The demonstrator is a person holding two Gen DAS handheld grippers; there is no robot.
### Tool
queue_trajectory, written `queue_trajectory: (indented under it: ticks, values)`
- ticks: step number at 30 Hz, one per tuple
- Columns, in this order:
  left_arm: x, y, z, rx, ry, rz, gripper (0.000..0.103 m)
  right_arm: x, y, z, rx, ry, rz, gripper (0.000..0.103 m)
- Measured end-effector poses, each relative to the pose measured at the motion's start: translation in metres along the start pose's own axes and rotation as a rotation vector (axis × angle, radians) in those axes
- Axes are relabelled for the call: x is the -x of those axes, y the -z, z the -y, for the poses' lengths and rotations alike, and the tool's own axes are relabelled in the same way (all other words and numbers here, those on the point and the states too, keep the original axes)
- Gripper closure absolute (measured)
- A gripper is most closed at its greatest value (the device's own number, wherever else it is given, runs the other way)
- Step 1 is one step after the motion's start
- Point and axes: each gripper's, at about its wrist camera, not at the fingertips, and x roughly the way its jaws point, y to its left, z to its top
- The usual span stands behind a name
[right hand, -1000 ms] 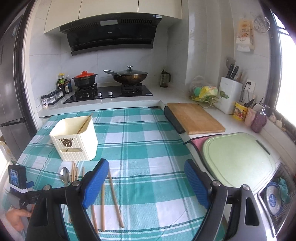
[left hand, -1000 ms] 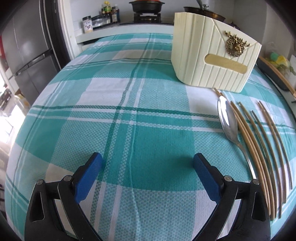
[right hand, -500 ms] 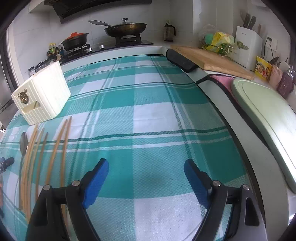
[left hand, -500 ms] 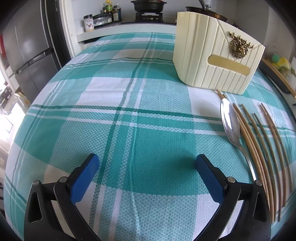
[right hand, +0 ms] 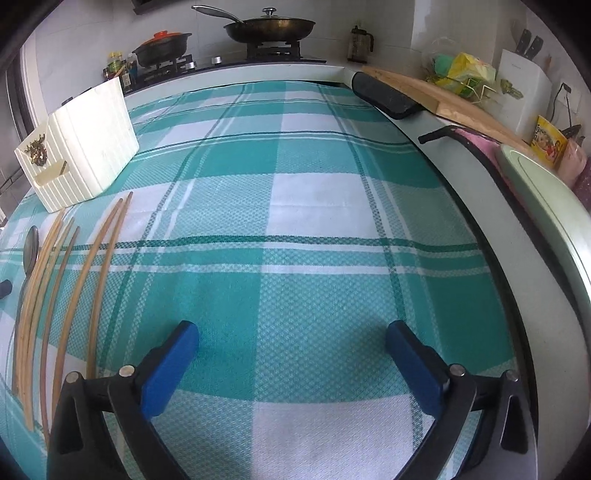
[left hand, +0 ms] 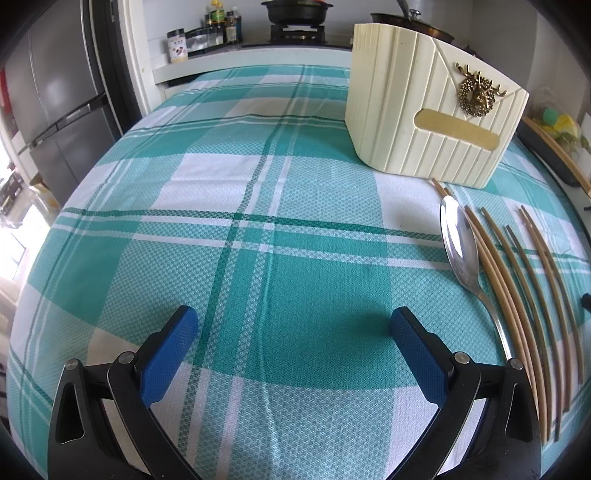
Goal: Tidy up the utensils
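Observation:
A cream ribbed utensil holder (left hand: 428,118) with a brass stag ornament stands upright on the teal checked tablecloth (left hand: 258,229). In front of it lie a steel spoon (left hand: 461,254) and several wooden chopsticks (left hand: 524,280), side by side. My left gripper (left hand: 293,325) hovers open over bare cloth, left of the spoon. In the right wrist view the holder (right hand: 79,147), chopsticks (right hand: 99,273) and spoon (right hand: 31,243) sit at the left. My right gripper (right hand: 291,339) is low over the cloth, right of the chopsticks. Its jaws are opening, with nothing between them.
A stove with a lidded pan (right hand: 269,27) and a black pot (right hand: 162,50) lines the back counter. A wooden cutting board (right hand: 439,99) and a pale green board (right hand: 546,206) lie to the right. A grey fridge (left hand: 55,110) stands at the far left.
My right gripper has dropped from high above the table to just over the cloth and tilted downward, and its jaws now stand wider. The left gripper has stayed put.

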Motion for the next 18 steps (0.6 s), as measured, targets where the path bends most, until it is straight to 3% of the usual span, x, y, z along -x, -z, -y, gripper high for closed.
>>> queue_trajectory:
  ticks: [18]
  values:
    - [0.0004, 0.0002, -0.0001, 0.0, 0.0, 0.001, 0.0, -0.0006, -0.0004, 0.0001, 0.001, 0.001, 0.0, 0.0]
